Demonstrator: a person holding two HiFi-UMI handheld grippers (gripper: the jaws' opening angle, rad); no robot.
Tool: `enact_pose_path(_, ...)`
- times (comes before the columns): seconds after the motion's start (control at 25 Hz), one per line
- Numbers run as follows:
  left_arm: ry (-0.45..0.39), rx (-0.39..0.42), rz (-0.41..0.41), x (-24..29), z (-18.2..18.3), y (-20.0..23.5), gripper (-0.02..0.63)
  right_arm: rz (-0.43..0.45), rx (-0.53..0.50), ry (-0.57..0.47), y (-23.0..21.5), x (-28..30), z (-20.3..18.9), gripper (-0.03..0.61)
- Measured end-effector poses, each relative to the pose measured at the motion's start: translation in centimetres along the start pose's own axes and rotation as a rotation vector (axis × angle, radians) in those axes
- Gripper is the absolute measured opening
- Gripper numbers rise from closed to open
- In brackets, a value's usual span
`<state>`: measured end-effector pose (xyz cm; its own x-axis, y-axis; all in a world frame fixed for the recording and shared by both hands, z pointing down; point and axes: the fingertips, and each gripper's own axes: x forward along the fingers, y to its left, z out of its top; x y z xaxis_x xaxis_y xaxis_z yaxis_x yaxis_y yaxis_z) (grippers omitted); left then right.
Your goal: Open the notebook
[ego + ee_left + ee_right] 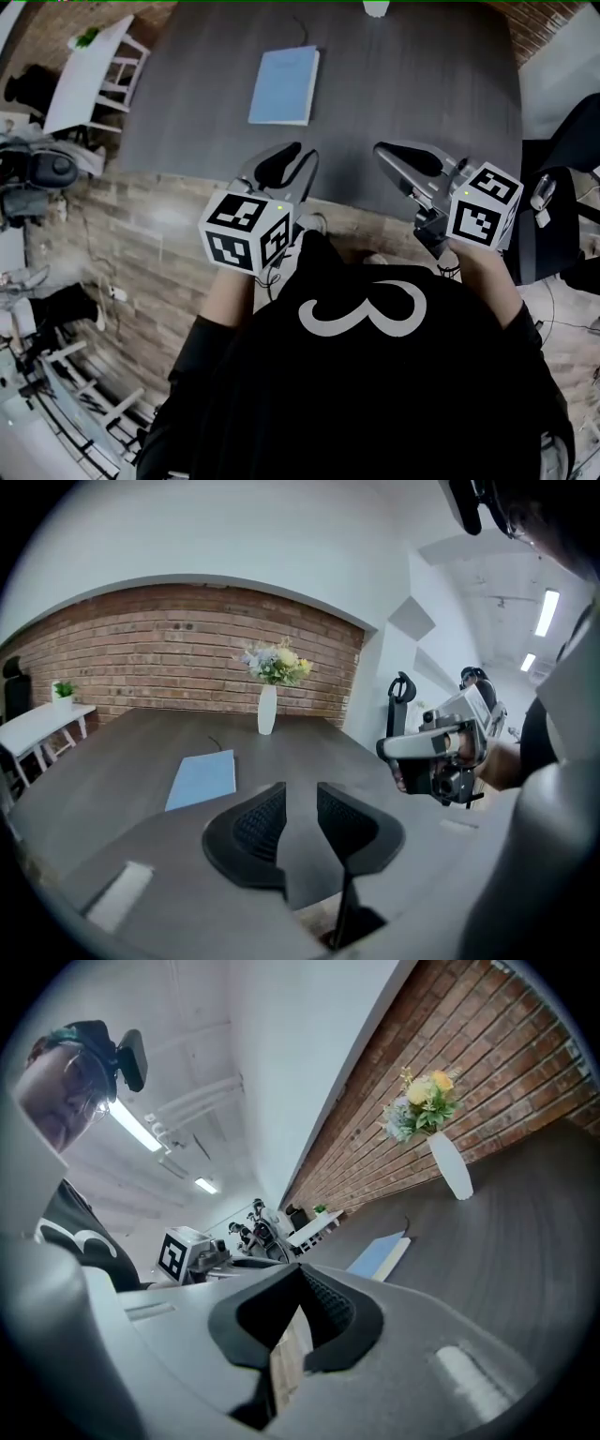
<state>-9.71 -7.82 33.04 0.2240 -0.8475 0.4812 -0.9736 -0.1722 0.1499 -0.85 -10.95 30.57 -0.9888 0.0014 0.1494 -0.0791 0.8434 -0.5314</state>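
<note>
Notebook (284, 86) closed, flat on counter (422, 84), well ahead of both grippers (nothing done yet). Left gripper (301, 799) fingers apart, empty; right gripper (300, 1274) fingers together, empty. Reach and cover lift remain.

dark table (403, 84) centre-top | white vase with flowers (267, 710) upper centre | brick wall (141, 649) behind | white side table (89, 75) upper left

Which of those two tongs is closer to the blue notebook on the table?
Left. The left tongs are directly below the notebook in the head view, over the near edge of the table; the right tongs are farther off, to its right.
</note>
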Motion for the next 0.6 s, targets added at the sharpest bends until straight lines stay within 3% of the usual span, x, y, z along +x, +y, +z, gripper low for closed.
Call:
enact_pose_path(0.4,0.174,0.137,-0.047,6.1,-3.3,6.3,0.181,-0.153,0.094,-0.017,-3.1,3.1,-1.2,0.002)
enact_pose_path(0.6,0.211,0.204,-0.065,9.0,-4.7,8.0,0.195,-0.230,0.150,-0.033,-5.0,3.0,-2.2,0.001)
